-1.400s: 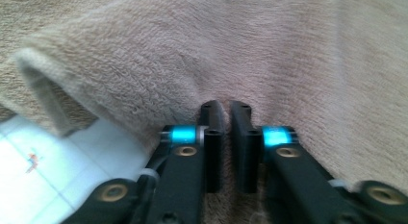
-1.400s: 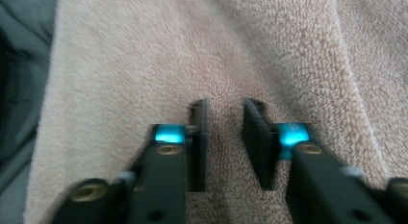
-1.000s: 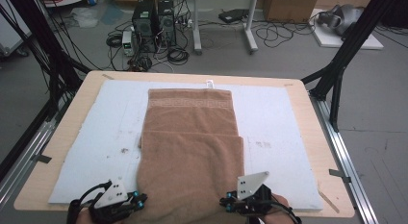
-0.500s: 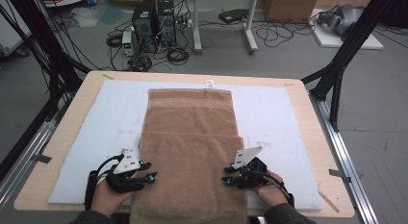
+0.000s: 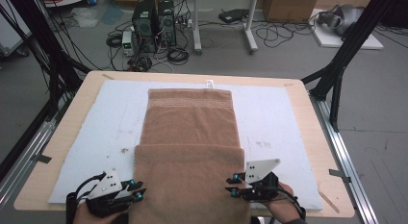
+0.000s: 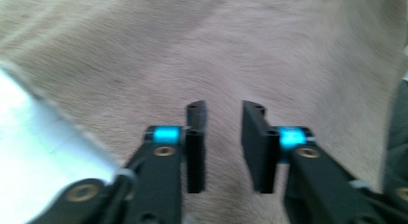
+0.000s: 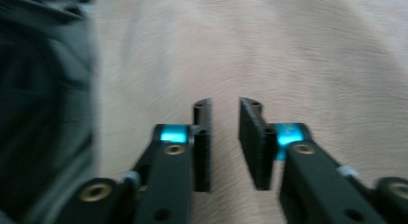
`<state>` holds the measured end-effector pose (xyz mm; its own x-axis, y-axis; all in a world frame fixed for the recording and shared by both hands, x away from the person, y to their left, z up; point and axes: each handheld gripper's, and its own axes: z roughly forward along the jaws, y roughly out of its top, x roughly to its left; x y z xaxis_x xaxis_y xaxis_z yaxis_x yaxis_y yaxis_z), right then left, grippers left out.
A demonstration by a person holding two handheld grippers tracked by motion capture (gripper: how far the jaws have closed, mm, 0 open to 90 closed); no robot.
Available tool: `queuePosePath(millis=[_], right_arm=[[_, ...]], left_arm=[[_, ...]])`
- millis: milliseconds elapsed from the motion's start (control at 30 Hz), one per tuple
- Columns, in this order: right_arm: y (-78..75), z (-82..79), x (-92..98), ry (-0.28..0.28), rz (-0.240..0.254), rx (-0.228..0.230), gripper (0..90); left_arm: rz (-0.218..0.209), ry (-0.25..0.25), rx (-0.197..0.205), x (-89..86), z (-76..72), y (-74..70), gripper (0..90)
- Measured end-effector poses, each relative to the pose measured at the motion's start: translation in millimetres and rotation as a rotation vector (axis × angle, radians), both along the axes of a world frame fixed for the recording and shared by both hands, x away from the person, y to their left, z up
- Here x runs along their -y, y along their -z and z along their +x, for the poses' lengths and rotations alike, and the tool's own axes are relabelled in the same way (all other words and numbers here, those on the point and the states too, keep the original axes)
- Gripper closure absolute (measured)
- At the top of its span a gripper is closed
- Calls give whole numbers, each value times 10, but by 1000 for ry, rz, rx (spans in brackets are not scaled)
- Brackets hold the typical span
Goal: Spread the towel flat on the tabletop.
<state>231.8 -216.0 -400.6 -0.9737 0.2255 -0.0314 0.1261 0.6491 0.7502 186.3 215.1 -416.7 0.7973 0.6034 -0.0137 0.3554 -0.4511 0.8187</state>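
Both grippers, left (image 5: 137, 194) and right (image 5: 232, 184), are held slightly spread and empty at the towel (image 5: 190, 137), whose near end is already folded over; further folding seemingly remains.

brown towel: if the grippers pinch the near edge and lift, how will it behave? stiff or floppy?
Probably floppy: the brown towel already lies folded over itself and drapes off the table's near edge. Likely grippy, not slippery, given the fuzzy pile seen between the left gripper jaws. It looks thick, so it may sag between two pinch points.
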Motion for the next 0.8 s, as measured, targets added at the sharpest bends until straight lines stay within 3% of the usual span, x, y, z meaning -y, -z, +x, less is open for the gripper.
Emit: queuePosePath(millis=[100,200,267,300,333,367,400,500,567,633,700,800], right_arm=[[41,179,3,52,-66,14,651],[179,330,-29,62,-86,-30,647],[282,362,-72,50,-109,-50,700],[333,360,-98,42,-125,-59,739],[358,347,-104,41,-112,-50,801],[370,334,-101,35,-97,-66,838],[370,310,-103,33,-98,-59,860],[347,215,-119,-32,-92,-96,869],[265,63,-127,-85,-54,-80,856],[162,-17,-81,-83,-2,-56,801],[117,18,-44,-22,-25,-20,686],[188,135,-38,14,-70,-29,653]], left_arm=[[14,-30,8,9,185,35,629],[31,-25,-23,89,345,134,588],[59,-3,-51,150,395,225,630],[83,16,-61,177,398,273,700],[73,13,-28,183,368,298,757],[66,19,-33,176,353,300,837],[58,15,-38,167,336,297,860],[62,41,-45,107,195,236,869],[37,51,-33,45,50,159,864],[38,34,-10,16,-13,106,779],[57,16,-14,19,39,98,673],[69,12,-19,62,149,162,599]])
